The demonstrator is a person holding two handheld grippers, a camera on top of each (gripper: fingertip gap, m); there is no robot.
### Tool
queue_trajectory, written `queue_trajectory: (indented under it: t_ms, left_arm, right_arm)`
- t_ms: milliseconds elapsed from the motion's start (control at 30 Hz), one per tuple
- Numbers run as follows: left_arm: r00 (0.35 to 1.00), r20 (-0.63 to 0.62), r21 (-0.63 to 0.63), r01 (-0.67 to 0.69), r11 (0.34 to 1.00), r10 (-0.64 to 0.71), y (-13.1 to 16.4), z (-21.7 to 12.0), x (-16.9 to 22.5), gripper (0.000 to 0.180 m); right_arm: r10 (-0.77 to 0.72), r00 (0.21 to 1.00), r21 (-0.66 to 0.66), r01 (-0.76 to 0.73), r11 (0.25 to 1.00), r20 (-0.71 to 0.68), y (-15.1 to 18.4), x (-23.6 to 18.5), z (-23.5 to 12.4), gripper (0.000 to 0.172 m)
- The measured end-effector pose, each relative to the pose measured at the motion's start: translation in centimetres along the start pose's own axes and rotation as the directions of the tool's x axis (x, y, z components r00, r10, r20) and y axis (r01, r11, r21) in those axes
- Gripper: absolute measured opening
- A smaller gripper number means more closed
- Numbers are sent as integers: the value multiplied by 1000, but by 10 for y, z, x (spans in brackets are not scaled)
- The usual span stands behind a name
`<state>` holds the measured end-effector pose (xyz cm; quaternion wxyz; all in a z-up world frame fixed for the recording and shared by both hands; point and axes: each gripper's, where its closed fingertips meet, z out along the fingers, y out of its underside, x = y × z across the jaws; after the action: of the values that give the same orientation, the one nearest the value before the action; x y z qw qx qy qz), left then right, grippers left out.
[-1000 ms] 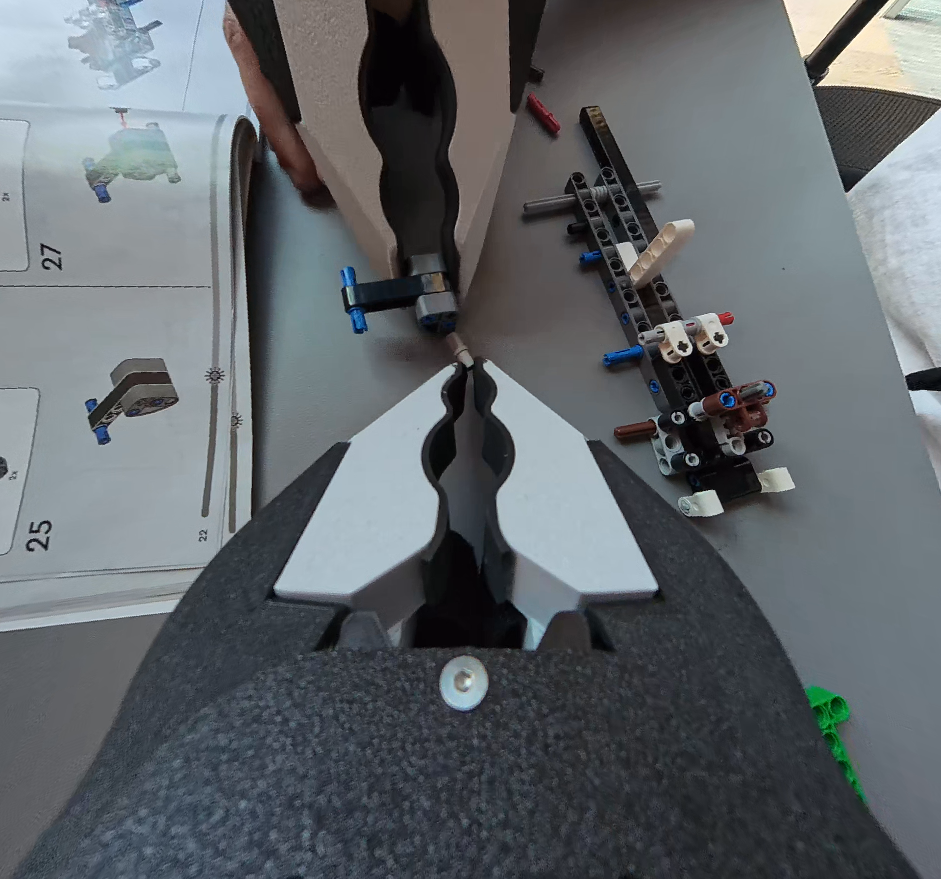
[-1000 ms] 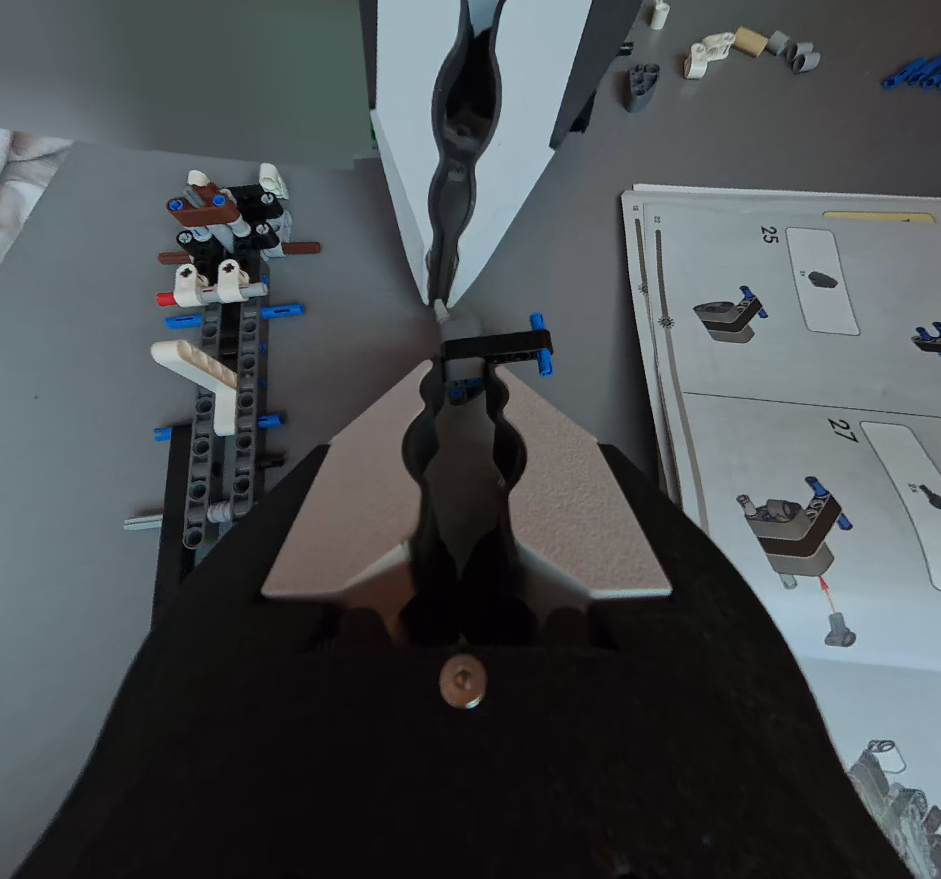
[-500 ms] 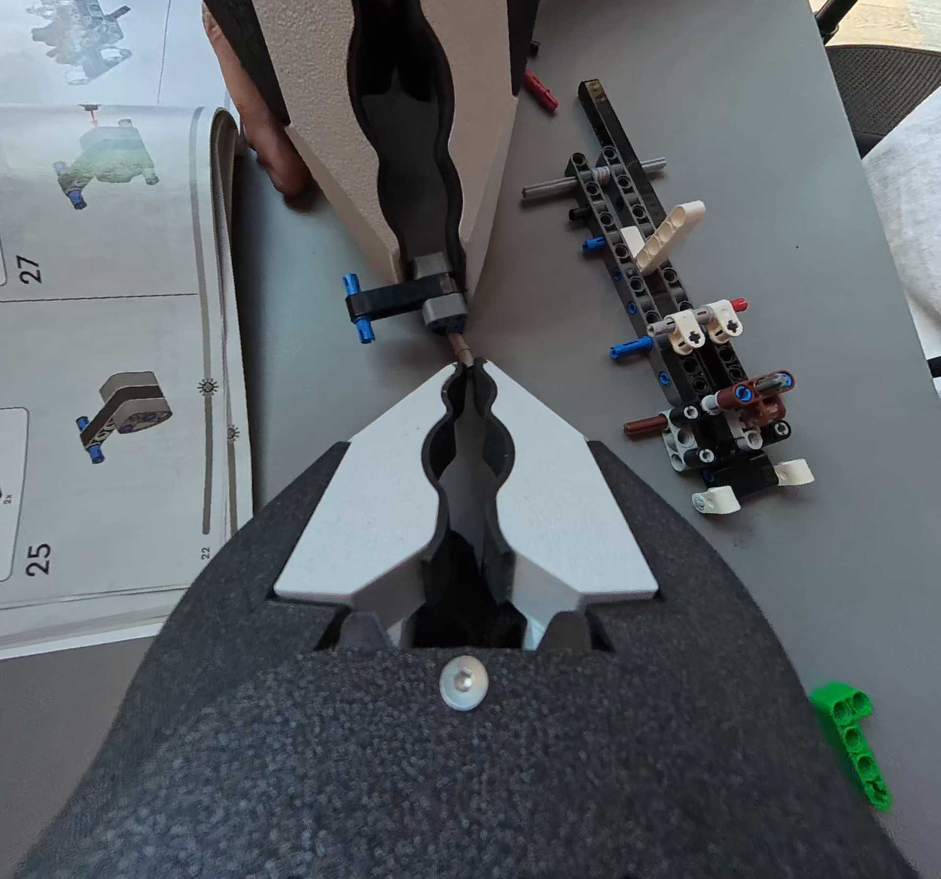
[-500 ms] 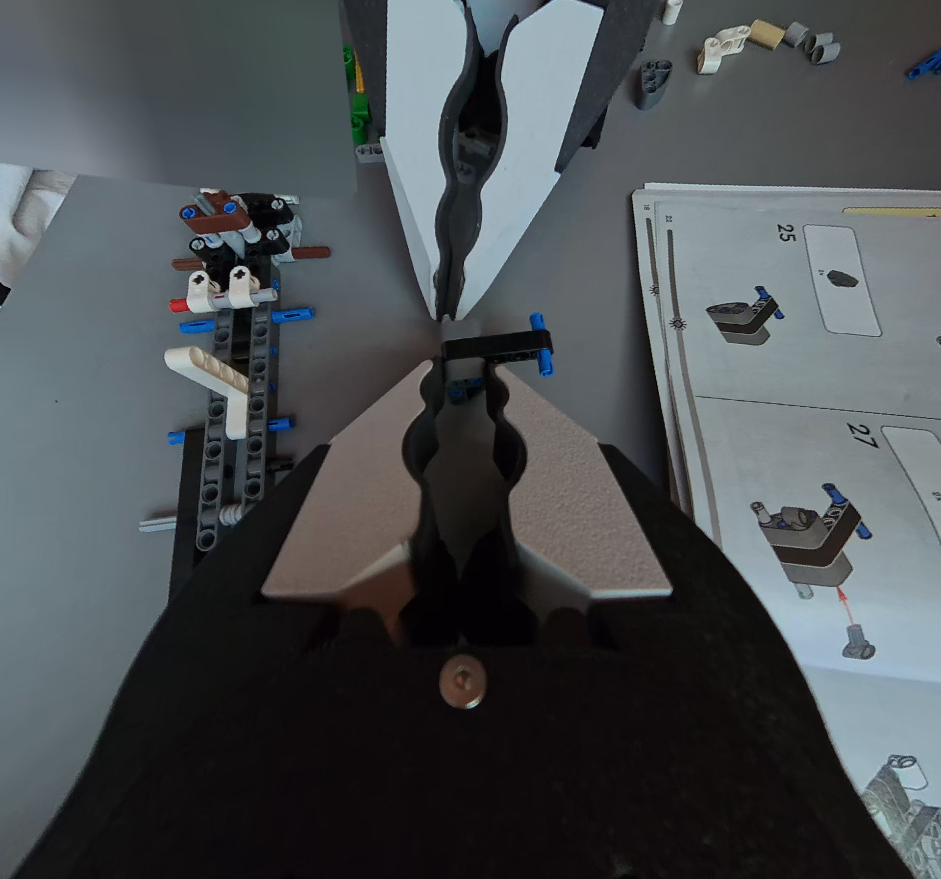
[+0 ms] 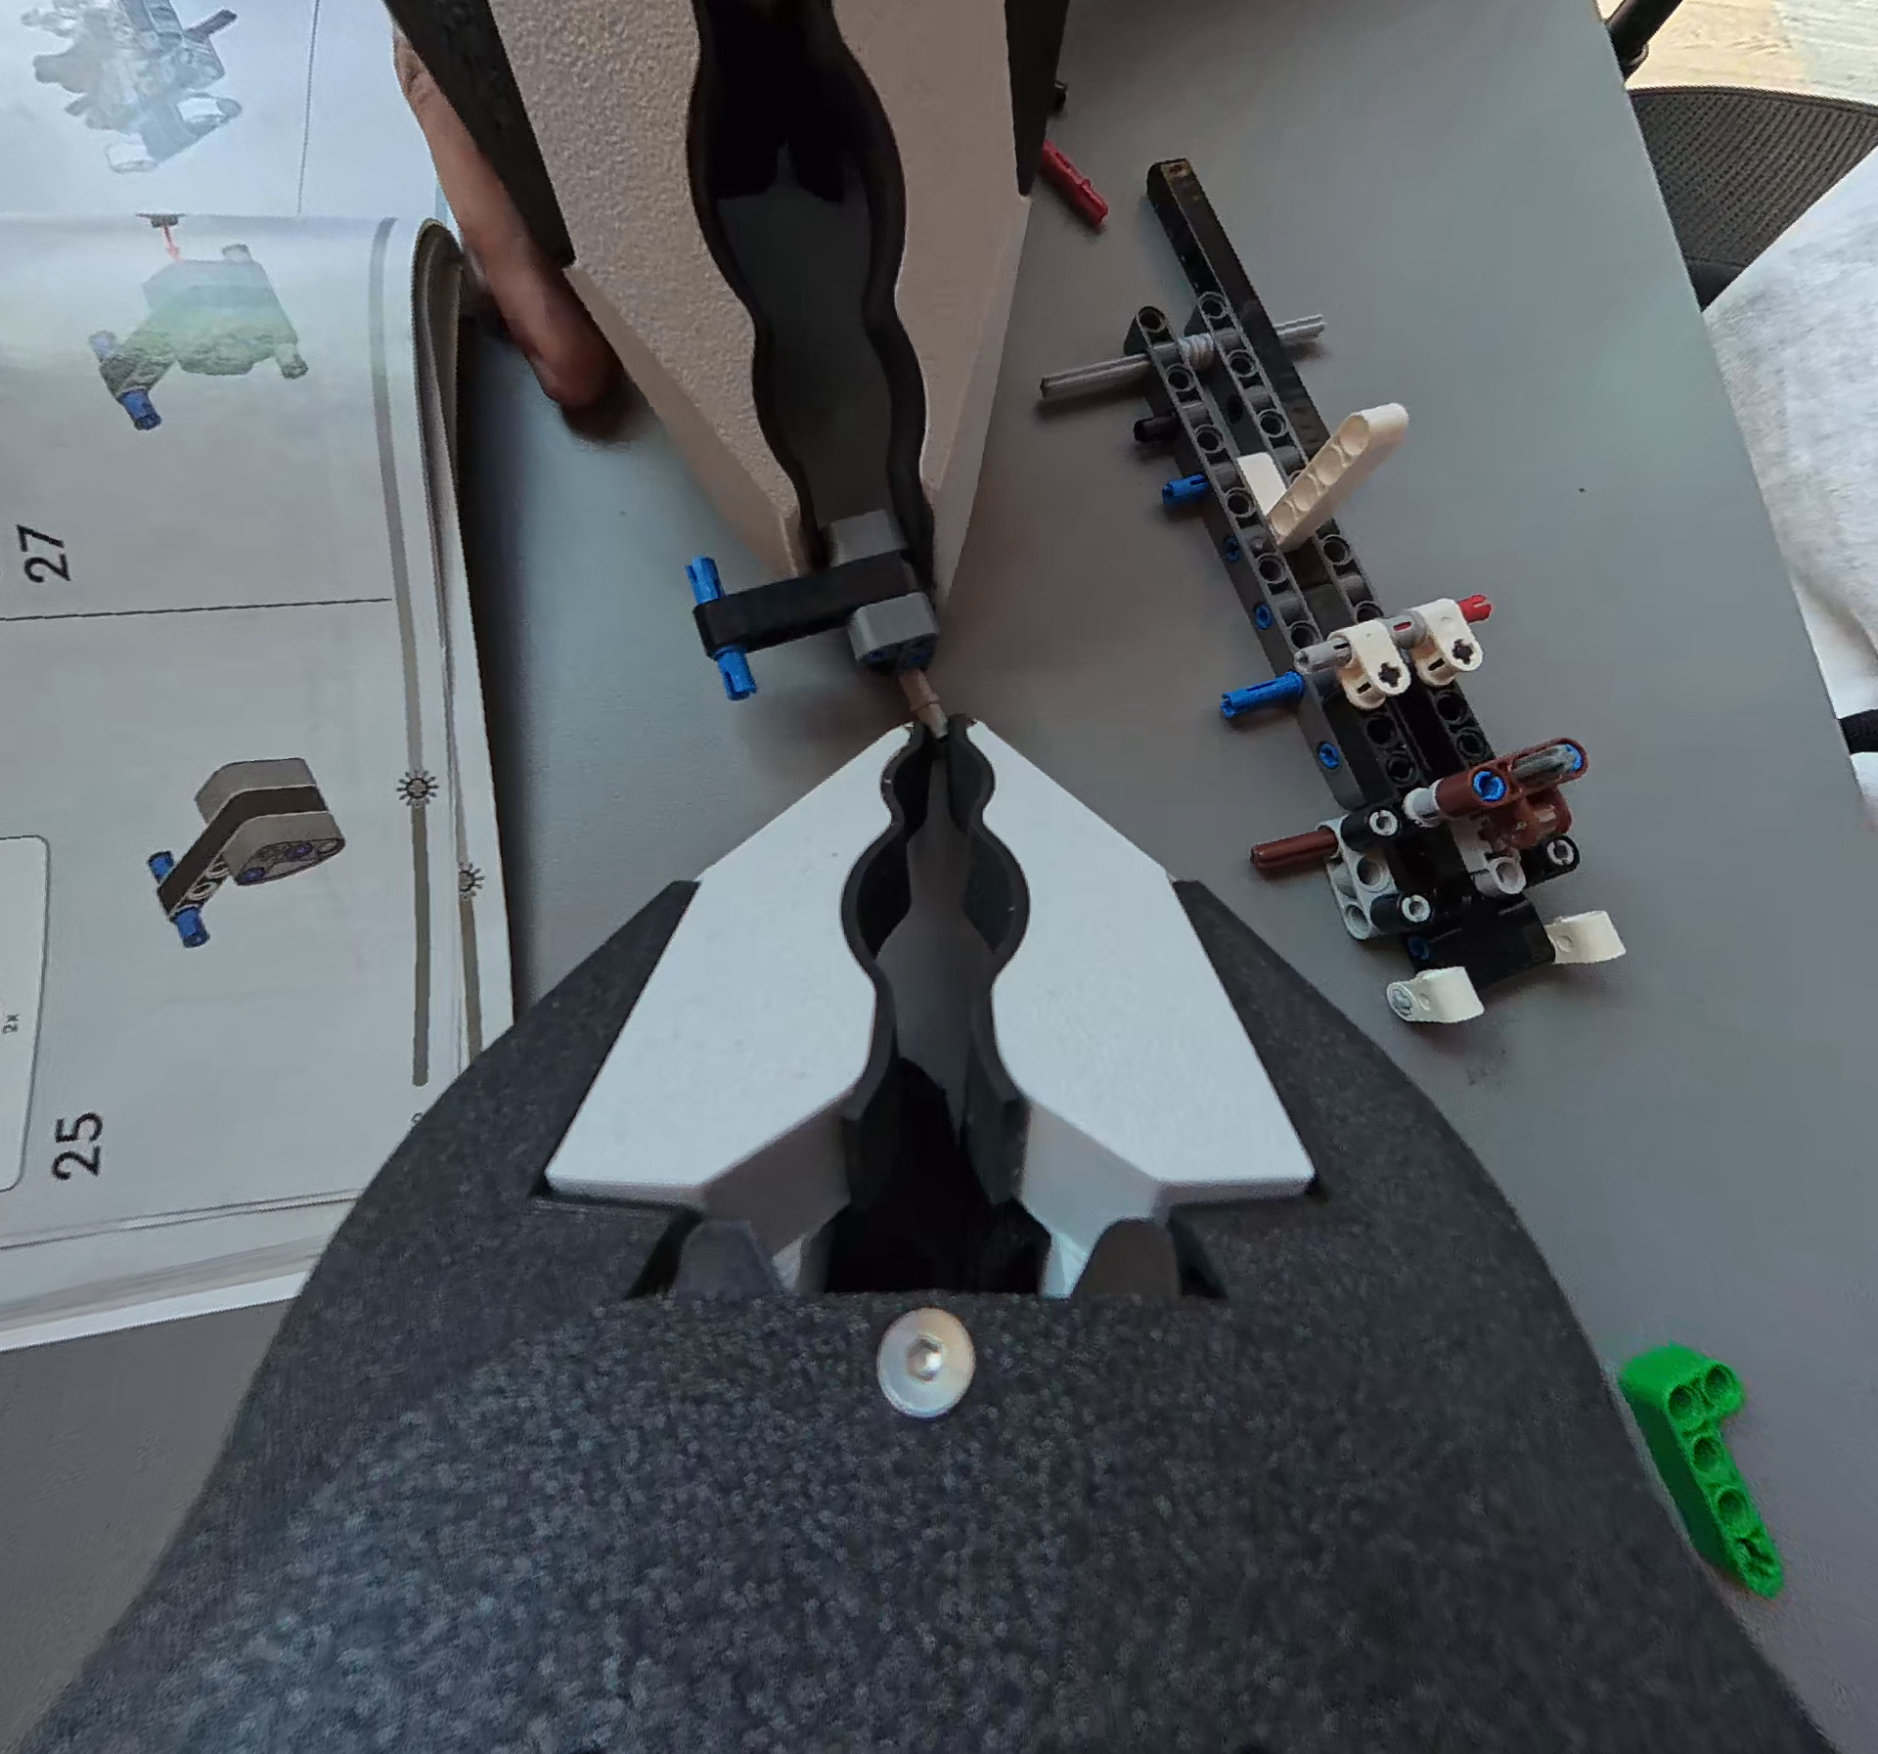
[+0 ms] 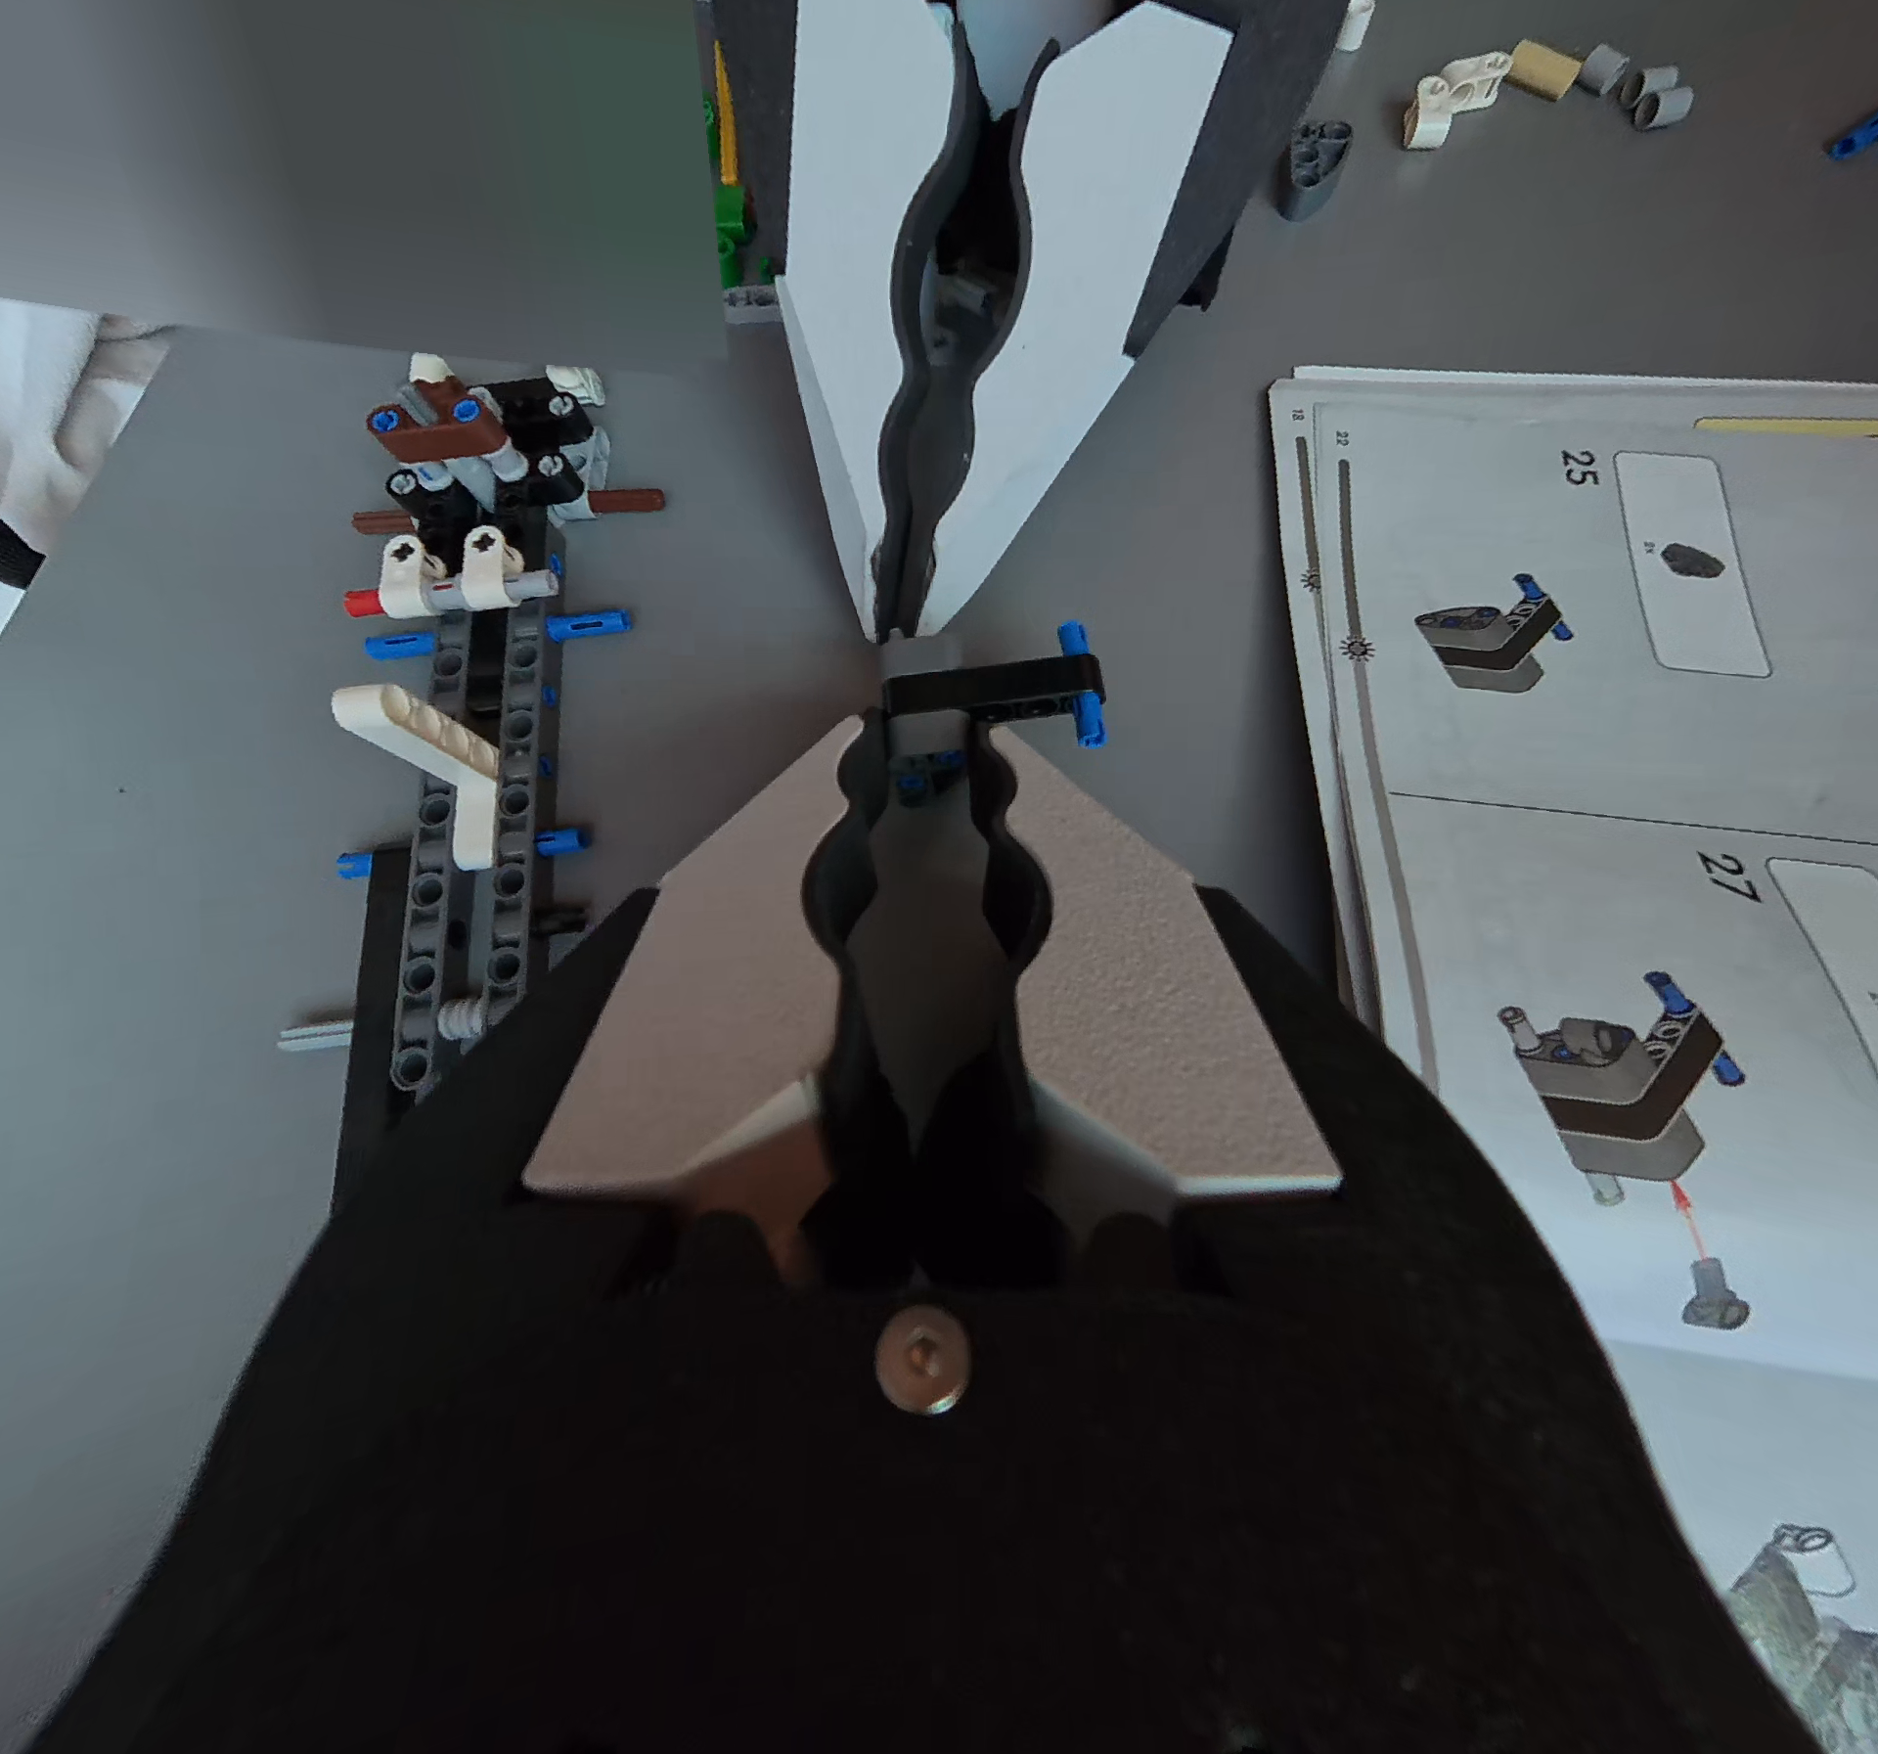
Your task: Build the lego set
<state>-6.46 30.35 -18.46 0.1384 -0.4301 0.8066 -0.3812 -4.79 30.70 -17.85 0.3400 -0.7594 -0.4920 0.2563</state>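
Left fingers [image 5: 940, 730] pinch a small tan plastic pin [image 5: 923, 695]; right fingers [image 6: 920, 740] clamp a grey-and-black brick assembly [image 6: 976, 689]. Only the left view shows a green angled beam [image 5: 1702, 1461].

Both grippers share one build. Left gripper [image 5: 940, 735]: rough black housing with a speckled grain, one silver hex-socket screw [image 5: 925, 1362] on the centreline, two pale grey wedge fingers [image 5: 732, 1024] lined with wavy black pads. Right gripper [image 6: 920, 730]: same black body, same screw [image 6: 922, 1358], wedge fingers [image 6: 701, 1014] reading beige-grey in shade.
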Motion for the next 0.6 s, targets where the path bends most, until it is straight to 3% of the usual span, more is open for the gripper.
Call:
queue_trajectory:
  t_ms: [167,267,467,600]
  left_arm:
    - [999,-34,-2,18,1000,-18,0,0,0,1]
    - [999,-46,-4,19,1000,-19,0,0,0,1]
    - [999,-46,-5,14,1000,-14,0,0,0,1]
    - [1000,-7,1,-6,1000,6,0,1,-2,1]
  right_arm:
    - [-106,994,2,106,994,-29,-1,0,0,15]
    - [-243,968,11,244,970,-63,-3,0,0,14]
    - [-298,952,29,301,953,-72,-7,-2,2,14]
    - [-226,972,30,228,973,-61,-11,-4,6,13]
